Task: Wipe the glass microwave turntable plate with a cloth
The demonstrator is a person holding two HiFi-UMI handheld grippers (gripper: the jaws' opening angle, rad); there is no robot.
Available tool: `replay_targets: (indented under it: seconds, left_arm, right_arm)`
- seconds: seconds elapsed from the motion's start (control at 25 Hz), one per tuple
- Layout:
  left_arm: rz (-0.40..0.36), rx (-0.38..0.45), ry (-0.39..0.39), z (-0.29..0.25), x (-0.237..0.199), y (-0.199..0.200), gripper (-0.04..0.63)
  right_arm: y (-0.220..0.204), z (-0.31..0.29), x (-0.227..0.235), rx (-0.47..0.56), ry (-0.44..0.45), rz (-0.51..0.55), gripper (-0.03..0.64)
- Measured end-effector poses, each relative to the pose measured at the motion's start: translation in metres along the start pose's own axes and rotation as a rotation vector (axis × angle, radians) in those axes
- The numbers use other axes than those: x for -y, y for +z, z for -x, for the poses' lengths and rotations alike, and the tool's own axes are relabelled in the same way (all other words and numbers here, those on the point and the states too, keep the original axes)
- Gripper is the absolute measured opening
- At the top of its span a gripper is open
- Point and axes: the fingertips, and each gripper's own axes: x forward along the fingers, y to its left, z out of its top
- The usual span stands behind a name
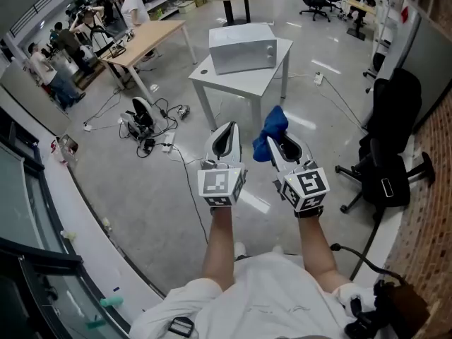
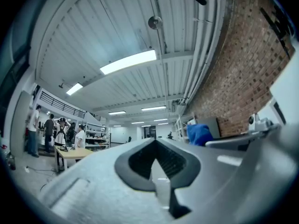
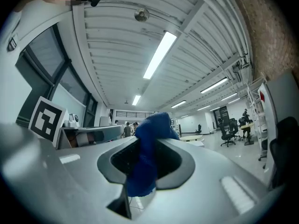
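My right tongs [image 1: 284, 145] pinch the cloth [image 1: 272, 128], left tongs [image 1: 225, 134] pressed together, empty; microwave [image 1: 242, 47] upper centre (no plate visible), so I judge wiping not begun.

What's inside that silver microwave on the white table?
Its inside cannot be seen: the microwave shows only its silver casing from here, so any glass plate is hidden. It stands on the white table.

Left tongs [image 1: 226, 130] – right tongs [image 1: 281, 144] – both closed
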Motion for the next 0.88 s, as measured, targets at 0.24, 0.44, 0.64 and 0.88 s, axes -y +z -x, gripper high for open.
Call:
replay_targets:
  seconds: [0.24, 0.44, 0.64, 0.88]
  left_arm:
    - [0.034, 0.024, -0.005, 0.002, 0.018, 0.008, 0.000]
    - [0.033, 0.048, 0.008, 0.004, 0.036, 0.015, 0.000]
    - [0.027, 0.014, -0.005, 0.003, 0.058, 0.007, 0.000]
    - [-0.002, 0.065, 0.007, 0.011, 0.087, 0.009, 0.000]
  right_arm:
    - [0.001, 0.016, 0.013, 0.002, -0.007, -0.015, 0.097]
    - [0.003, 0.032, 0.023, 0.008, 0.001, -0.020, 0.097]
    - [0.003, 0.051, 0.032, 0.009, -0.005, -0.040, 0.097]
    - [-0.007, 0.070, 0.049, -0.002, -0.014, -0.073, 0.097]
